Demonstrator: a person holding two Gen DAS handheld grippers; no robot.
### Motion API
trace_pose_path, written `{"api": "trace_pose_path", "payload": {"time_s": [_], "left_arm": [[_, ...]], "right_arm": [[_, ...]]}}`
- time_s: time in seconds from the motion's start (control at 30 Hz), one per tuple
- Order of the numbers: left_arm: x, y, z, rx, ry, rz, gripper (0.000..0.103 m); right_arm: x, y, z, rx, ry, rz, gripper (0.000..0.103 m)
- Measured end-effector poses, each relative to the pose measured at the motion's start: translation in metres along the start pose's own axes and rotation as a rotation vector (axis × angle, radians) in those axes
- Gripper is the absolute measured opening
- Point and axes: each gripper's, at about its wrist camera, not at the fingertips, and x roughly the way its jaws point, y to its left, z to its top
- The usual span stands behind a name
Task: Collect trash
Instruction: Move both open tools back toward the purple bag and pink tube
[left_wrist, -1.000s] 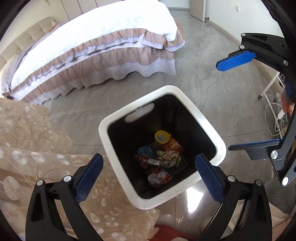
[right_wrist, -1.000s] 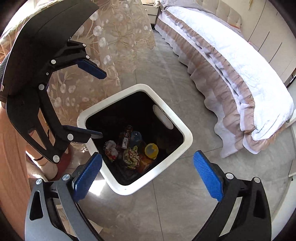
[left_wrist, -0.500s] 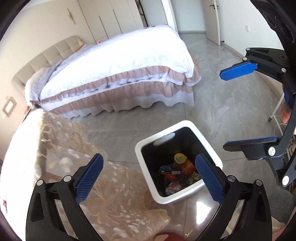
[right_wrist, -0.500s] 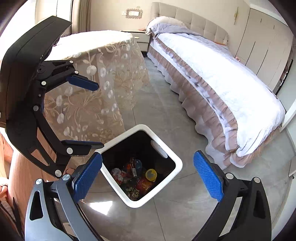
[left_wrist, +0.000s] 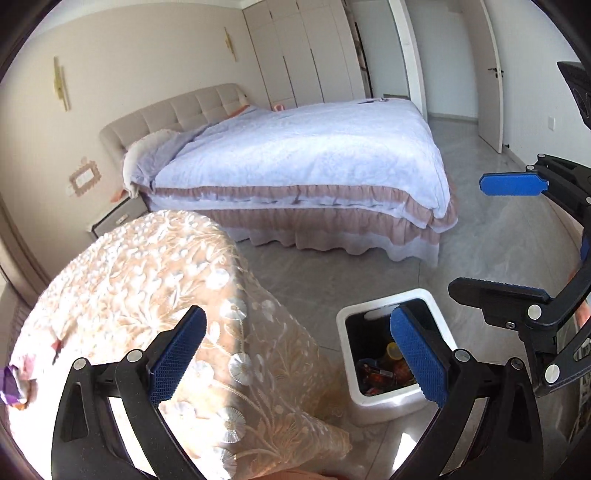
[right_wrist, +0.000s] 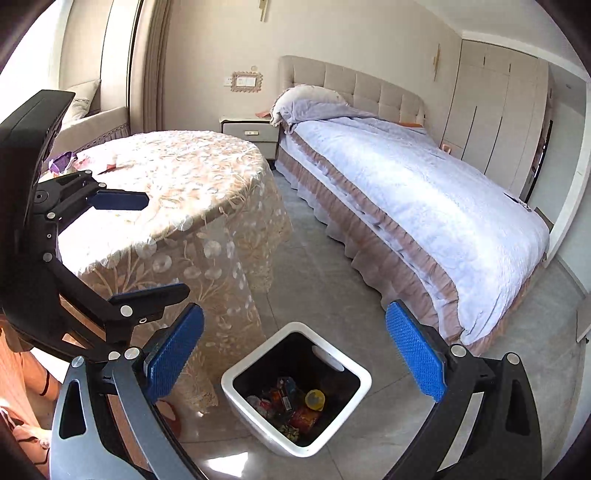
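A white square bin (left_wrist: 388, 400) with a black inside stands on the floor beside the round table. It holds mixed trash (left_wrist: 384, 365), among it a yellow lid and red wrappers. My left gripper (left_wrist: 299, 358) is open and empty, high above the table edge and the bin. My right gripper (right_wrist: 295, 354) is also open and empty, above the bin (right_wrist: 255, 417) and its trash (right_wrist: 291, 402). Each shows in the other's view: right gripper (left_wrist: 506, 238), left gripper (right_wrist: 136, 247). A purple wrapper (right_wrist: 61, 161) and small scraps lie at the table's far side.
The round table (right_wrist: 166, 184) wears a lace cloth that hangs to the floor. A bed (right_wrist: 406, 192) with a white quilt fills the far side, a nightstand (right_wrist: 251, 133) by its head. Grey floor lies between bed and bin. A person's sleeve (right_wrist: 22, 369) shows at lower left.
Both grippers have lifted and tilted up away from the bin. The bin has shrunk and dropped low in both views, and the tabletop and bed have come into sight. Both stay open.
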Motion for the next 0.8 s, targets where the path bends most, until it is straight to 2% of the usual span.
{"api": "trace_pose_path", "payload": {"time_s": [0.1,0.4,0.53,0.8], "left_arm": [[-0.011,0.013,-0.001,-0.02,-0.013,0.082,0.098],[-0.042,0.075,-0.014,-0.189,-0.02,0.178,0.098],[-0.056,0.108,-0.025,-0.278,-0.013,0.24,0.098],[-0.084,0.176,-0.054,-0.405,0.014,0.358,0.098]], "right_arm": [[0.0,0.017,0.013,-0.015,-0.013,-0.034,0.098],[-0.001,0.04,0.048,0.057,-0.059,0.007,0.098],[0.007,0.06,0.064,0.139,-0.056,0.096,0.098],[0.023,0.12,0.102,0.122,-0.072,0.16,0.098]]}}
